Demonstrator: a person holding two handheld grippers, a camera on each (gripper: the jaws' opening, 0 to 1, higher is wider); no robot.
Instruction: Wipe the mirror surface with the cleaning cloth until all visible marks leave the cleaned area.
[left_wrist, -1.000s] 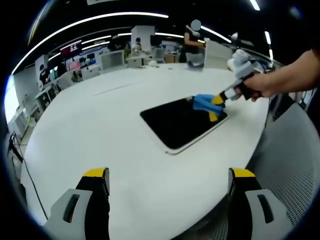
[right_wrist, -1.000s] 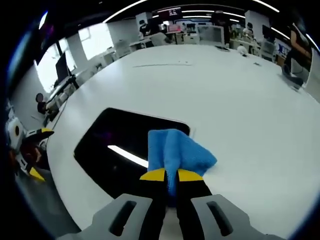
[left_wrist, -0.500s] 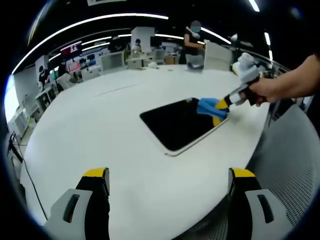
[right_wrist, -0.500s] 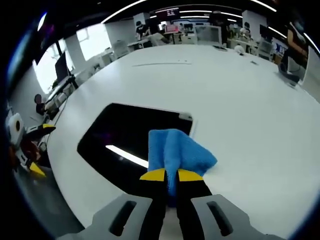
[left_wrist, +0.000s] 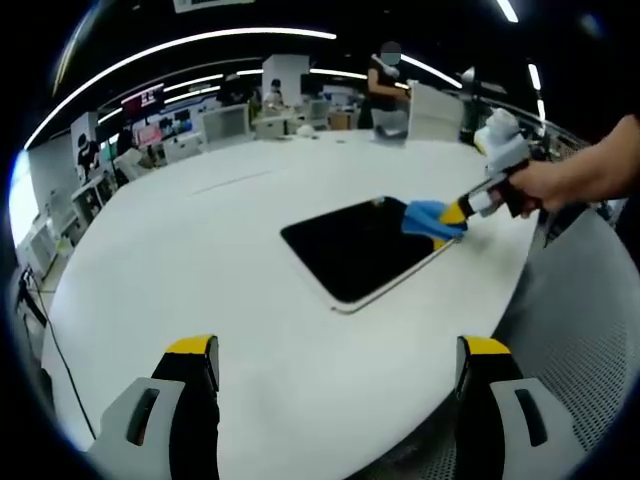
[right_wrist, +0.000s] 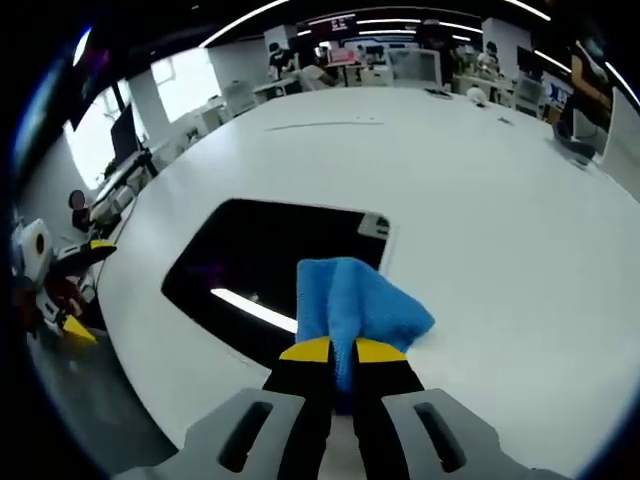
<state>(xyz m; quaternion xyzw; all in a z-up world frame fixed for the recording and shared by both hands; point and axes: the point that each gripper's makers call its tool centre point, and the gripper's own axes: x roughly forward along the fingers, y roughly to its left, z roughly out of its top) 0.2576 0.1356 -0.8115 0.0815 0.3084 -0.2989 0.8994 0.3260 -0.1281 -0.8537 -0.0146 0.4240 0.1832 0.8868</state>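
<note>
Mid-wipe: right claw (right_wrist: 333, 350) clamped on the blue cloth (right_wrist: 358, 300), pressed at the mirror (right_wrist: 270, 275) edge on the white worktop (right_wrist: 480, 200). Left claw (left_wrist: 335, 350) wide apart, holding nothing, well back. Next, probably sweep back across the dark glass.

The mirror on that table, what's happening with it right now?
A person is wiping the mirror with a blue cloth. The right gripper is shut on the cloth, pressing it at the mirror's edge on the white table. The left gripper hangs open over the table's near side, holding nothing.
</note>
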